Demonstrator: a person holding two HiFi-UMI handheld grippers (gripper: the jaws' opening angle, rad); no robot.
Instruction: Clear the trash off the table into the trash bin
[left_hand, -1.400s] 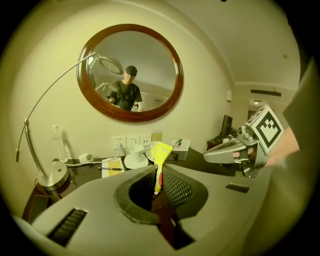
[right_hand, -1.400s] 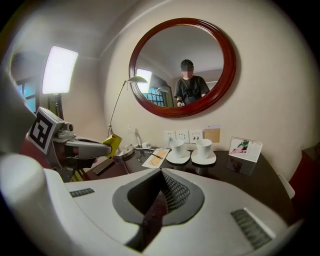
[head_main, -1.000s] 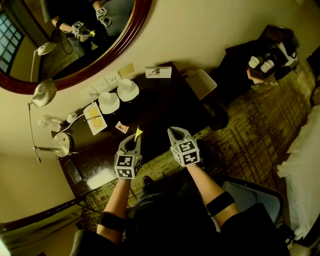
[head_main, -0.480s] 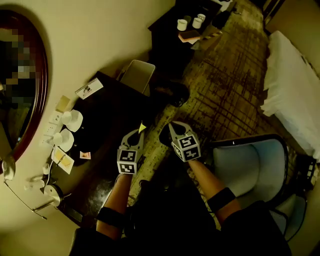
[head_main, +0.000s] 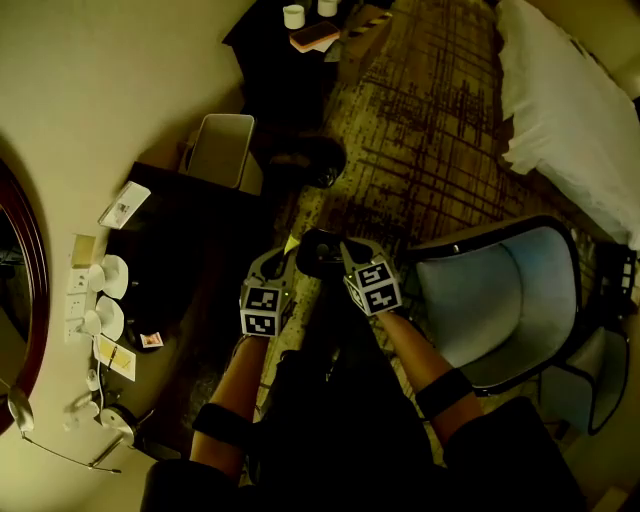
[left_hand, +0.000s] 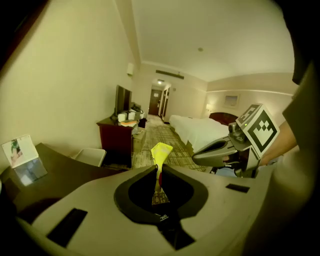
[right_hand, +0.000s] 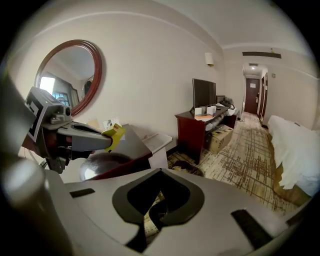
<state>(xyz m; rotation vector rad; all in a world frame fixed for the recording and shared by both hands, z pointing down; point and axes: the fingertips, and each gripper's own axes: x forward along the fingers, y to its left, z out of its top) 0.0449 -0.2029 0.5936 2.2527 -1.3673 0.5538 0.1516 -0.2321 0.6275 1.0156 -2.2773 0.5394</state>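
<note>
Left gripper (left_hand: 158, 172) pinches a yellow wrapper (left_hand: 161, 151) at the table (head_main: 165, 235) edge, open carpet (head_main: 430, 130) ahead. Right gripper (right_hand: 159, 196), pressed together and empty, is just beside it. The white trash bin (head_main: 222, 148) stands at the table's far end, a chair (head_main: 490, 290) to the right

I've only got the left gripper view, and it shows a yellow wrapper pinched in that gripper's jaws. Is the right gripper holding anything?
Observer: No. In the right gripper view, the right gripper has its jaws together with nothing between them.
Operator: What's lying on the table?
Observer: The head view shows a small packet on the table, beside a flat card and near two white cups.
</note>
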